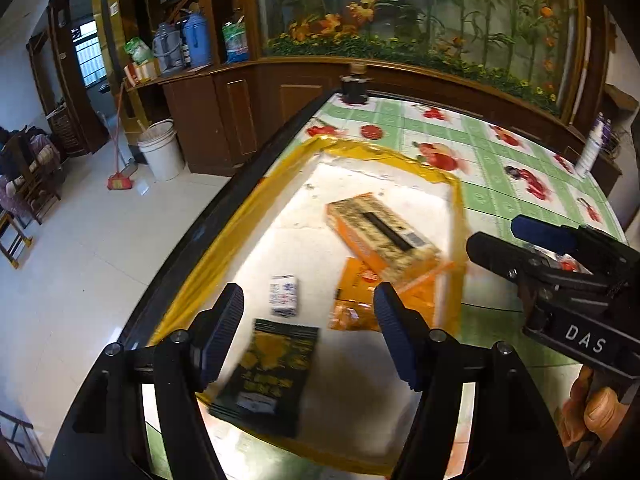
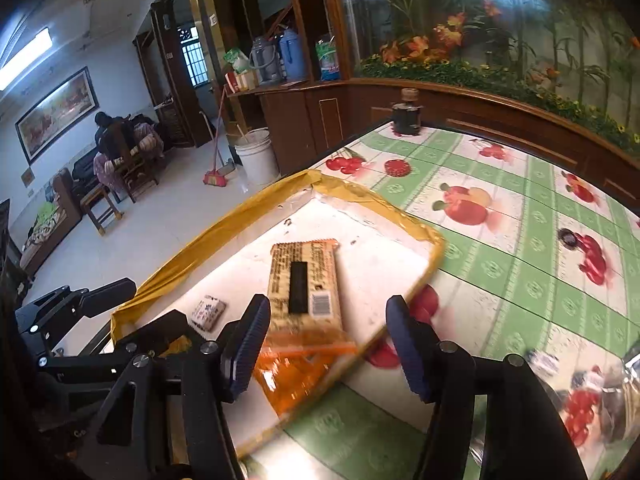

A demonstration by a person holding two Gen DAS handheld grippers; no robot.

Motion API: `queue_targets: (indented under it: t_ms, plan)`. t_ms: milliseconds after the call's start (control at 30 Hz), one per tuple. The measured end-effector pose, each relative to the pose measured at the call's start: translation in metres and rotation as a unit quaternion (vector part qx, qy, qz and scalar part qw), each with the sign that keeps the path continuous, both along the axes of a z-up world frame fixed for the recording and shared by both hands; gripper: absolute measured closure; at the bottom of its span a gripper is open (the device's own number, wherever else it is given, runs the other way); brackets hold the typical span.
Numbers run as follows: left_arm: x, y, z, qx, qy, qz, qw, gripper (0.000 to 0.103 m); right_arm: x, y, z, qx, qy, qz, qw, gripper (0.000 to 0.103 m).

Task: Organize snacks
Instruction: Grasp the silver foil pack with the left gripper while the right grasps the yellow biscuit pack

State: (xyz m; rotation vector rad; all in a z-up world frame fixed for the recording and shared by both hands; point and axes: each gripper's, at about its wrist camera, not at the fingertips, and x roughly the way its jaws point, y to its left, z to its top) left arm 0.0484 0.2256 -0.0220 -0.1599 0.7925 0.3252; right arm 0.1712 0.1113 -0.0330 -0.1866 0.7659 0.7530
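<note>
A shallow white tray with a yellow taped rim [image 1: 224,240] [image 2: 208,232] lies on the fruit-print tablecloth. In it are a black-and-yellow snack packet [image 1: 272,376], a small white packet [image 1: 284,295] [image 2: 208,312], a long beige-and-orange packet [image 1: 380,236] [image 2: 304,280] and an orange bag [image 1: 360,300] [image 2: 296,368] under it. My left gripper [image 1: 310,336] hovers open above the black packet, its pads clear of it. My right gripper [image 2: 328,344] [image 1: 500,238] is open over the orange bag and the beige packet, holding nothing.
A dark jar [image 1: 354,88] [image 2: 406,118] stands at the table's far edge and a white bottle [image 1: 590,152] at the right edge. Shiny packets [image 2: 600,392] lie on the cloth to the right. Off the table's left side are a white bucket [image 1: 160,152] and a broom.
</note>
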Motion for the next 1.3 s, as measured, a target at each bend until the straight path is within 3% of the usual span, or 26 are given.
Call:
queue_targets:
  t_ms: [67, 533, 967, 1300]
  plan:
    - [0.0, -0.014, 0.002, 0.006, -0.002, -0.014, 0.9999, 0.027, -0.006, -0.023, 0.001, 0.002, -0.002, -0.015, 1.0, 0.036]
    - [0.007, -0.097, 0.002, 0.0, 0.008, -0.099, 0.9951, 0.027, -0.038, -0.19, -0.005, 0.012, 0.001, -0.142, 0.99, 0.031]
    - [0.058, -0.171, -0.005, -0.023, 0.029, -0.179, 0.9831, 0.027, -0.068, -0.279, -0.021, 0.009, 0.007, -0.213, 0.977, 0.019]
    - [0.104, -0.198, -0.022, -0.015, 0.062, -0.194, 0.979, 0.027, -0.068, -0.312, -0.032, 0.011, 0.024, -0.25, 0.968, 0.017]
